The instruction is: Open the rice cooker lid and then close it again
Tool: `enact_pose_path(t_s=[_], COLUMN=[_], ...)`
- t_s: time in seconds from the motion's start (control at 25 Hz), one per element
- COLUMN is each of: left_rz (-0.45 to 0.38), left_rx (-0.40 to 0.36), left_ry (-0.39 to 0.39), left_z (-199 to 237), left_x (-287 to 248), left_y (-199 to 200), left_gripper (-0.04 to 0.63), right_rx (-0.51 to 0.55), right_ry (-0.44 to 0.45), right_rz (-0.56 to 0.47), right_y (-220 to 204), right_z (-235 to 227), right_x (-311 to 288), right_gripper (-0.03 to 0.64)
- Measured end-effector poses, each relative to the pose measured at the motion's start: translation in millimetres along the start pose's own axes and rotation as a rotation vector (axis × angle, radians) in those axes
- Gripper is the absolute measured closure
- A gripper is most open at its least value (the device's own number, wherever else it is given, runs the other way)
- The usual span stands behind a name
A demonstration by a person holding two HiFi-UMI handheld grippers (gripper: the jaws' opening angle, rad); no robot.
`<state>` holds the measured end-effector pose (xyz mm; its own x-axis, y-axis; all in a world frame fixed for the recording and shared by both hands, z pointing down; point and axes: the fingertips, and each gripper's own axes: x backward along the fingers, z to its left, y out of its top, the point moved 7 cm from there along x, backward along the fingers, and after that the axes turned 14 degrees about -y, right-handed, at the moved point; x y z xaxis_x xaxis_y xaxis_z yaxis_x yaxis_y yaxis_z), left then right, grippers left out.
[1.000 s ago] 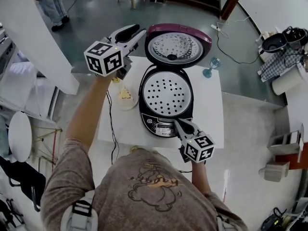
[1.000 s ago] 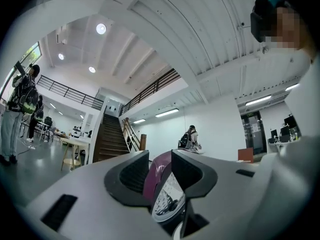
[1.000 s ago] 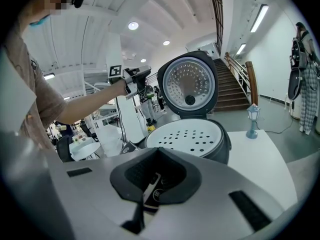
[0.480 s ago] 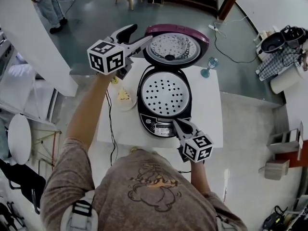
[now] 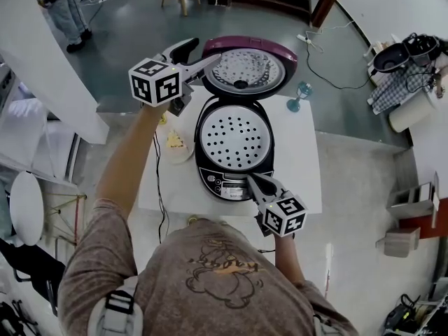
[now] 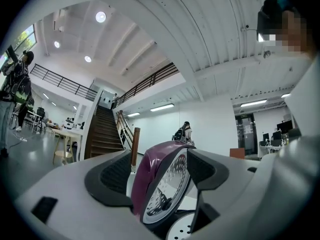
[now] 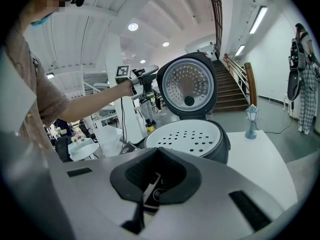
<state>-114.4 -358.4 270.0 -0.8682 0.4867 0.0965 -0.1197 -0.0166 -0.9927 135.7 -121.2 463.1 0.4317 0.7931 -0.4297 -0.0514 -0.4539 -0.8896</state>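
While just spreading left gripper (image 5: 204, 53) wide around lid (image 5: 246, 70) behind cooker (image 5: 222, 183), holds right gripper (image 5: 252, 180) pinched together at cooker front; closing seemingly next.

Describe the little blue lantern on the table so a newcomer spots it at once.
On the white table stands an open rice cooker. Right of its raised purple lid, near the table's far edge, is the lantern. It is the only slim, upright, blue thing there; the dish left of the cooker is flat and pale.
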Motion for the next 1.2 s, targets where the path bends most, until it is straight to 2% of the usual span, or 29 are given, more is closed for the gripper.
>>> enact_pose_path(t_s=[0.48,1.2], left_rz=[0.013,0.013], left_rx=[-0.003,0.000], left_ry=[-0.042,-0.046], left_z=[-2.6,-13.3], left_x=[-18.2,-14.3], left_y=[-2.3,-1.0], left_gripper=[0.249,0.249], right_rx=[0.012,0.033], right_ry=[-0.002,0.009], right_rz=[-0.003,-0.002], right_y=[-0.6,0.0], right_z=[0.6,2.6], right_x=[1.1,3.0], right_gripper=[0.614,0.614])
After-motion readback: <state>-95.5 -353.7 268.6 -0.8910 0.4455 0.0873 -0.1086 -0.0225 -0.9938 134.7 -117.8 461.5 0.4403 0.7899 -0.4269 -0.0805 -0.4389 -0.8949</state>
